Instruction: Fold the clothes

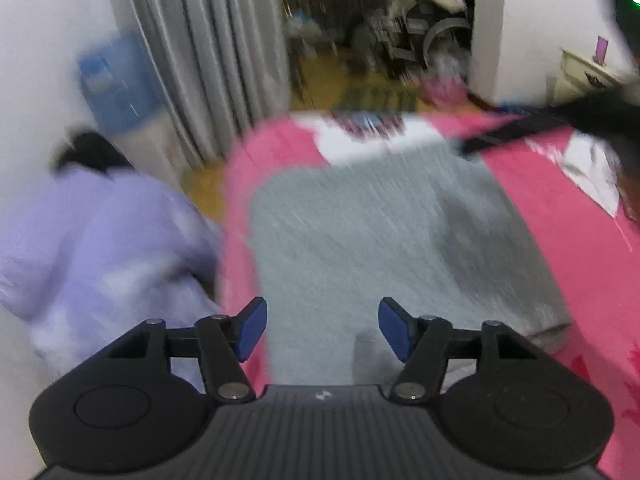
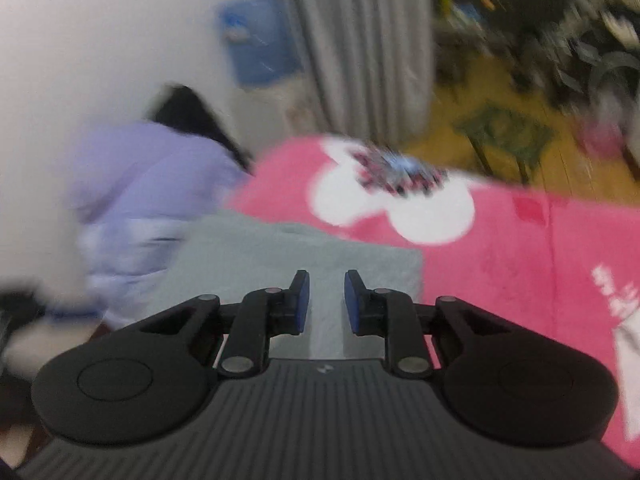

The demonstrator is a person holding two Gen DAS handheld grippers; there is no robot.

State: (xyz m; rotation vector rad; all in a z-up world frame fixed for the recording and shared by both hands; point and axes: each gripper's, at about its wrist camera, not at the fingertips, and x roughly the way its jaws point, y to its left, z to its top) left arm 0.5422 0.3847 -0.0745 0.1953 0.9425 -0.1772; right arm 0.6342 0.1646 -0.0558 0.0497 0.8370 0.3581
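A grey garment lies flat on a pink bedspread; it also shows in the right wrist view. My left gripper is open and empty, held above the garment's near edge. My right gripper is open with a narrower gap and empty, above the garment's near part. The other gripper's dark body reaches in at the upper right of the left wrist view. Both views are motion-blurred.
A person in a lilac top crouches beside the bed on the left, also in the right wrist view. Grey curtains, a blue box and a cluttered wooden floor lie beyond. The bedspread has a white print.
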